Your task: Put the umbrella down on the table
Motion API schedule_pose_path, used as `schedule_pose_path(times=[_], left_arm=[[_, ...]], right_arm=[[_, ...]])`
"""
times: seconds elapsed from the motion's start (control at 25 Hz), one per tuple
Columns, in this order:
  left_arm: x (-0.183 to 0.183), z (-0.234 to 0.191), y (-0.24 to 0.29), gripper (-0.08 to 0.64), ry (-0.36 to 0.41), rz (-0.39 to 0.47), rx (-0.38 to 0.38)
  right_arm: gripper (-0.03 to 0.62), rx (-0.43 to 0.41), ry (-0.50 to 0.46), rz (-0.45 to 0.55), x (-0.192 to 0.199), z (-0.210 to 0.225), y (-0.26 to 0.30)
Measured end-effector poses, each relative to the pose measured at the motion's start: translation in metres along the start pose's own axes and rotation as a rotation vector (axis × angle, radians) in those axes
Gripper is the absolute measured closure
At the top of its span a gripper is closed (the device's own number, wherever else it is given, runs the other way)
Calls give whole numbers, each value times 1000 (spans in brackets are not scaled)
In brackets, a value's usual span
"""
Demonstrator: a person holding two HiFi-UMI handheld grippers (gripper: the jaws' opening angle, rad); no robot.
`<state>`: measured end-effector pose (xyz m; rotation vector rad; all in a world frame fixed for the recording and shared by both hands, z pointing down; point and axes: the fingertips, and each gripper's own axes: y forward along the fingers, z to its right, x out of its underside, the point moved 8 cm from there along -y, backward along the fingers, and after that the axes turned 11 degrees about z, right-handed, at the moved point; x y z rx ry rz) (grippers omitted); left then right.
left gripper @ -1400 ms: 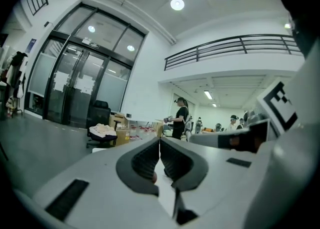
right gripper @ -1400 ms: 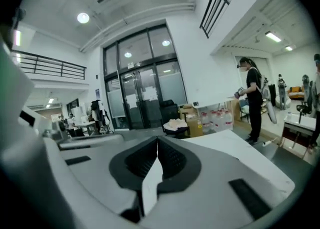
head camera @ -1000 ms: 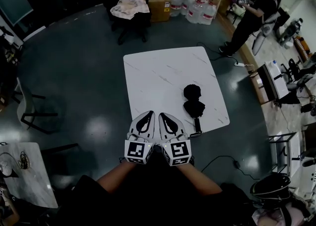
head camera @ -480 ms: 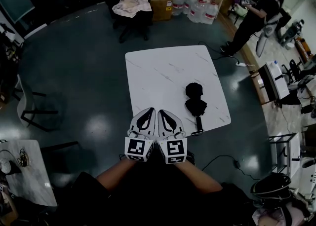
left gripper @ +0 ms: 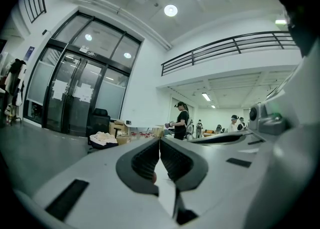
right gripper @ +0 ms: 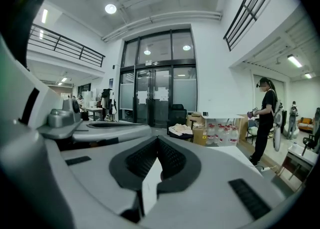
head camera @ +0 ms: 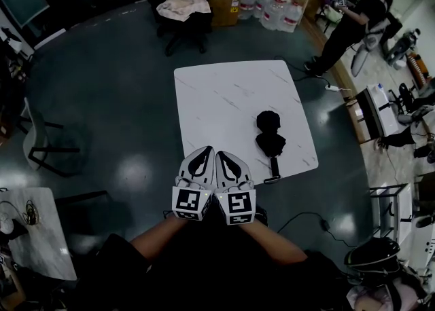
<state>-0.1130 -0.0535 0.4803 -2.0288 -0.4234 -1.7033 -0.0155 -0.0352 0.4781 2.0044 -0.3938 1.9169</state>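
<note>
1. Two to account for, left first: left gripper (head camera: 201,160), hovering at the near edge of the table (head camera: 224,92). Closed right up, ribbed pads (left gripper: 147,160) meeting along one thin line, nothing pinched between.
2. Just to its right, right gripper (head camera: 228,163), pressed side by side against the other so that the marker cubes seem to touch. Likewise shut tight, pads (right gripper: 172,158) together, holding nothing. Both aimed out across the tabletop towards the far side.
3. Further right again, umbrella (head camera: 270,141), lying flat on the near right part of the table, well clear of either gripper. Placed to the right of the fingertips and a little beyond them. Long axis running near to far, roughly in line with the way the grippers point: handle (head camera: 274,169) towards the near edge, bunched canopy towards the far side. Closer to the right gripper than to the left.
4. Black all over and folded down short. Canopy loose, gathered in two soft lumps rather than strapped tight. Straight, slim handle, ending in what looks like a small wrist loop just at the table's near edge.
5. Judged from this: already set down, so little or nothing left of the task. For any further touch, best done with the right hand, shifting right and slightly farther, jaws opened first and closed across the handle, not along it.
</note>
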Motion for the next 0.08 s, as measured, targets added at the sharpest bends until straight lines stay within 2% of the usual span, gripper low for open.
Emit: schedule_pose_path(times=[0.08], left_arm=[[-1,2,1,543,2,0,-4]], right_arm=[[575,4,5,1,2,1,-2]])
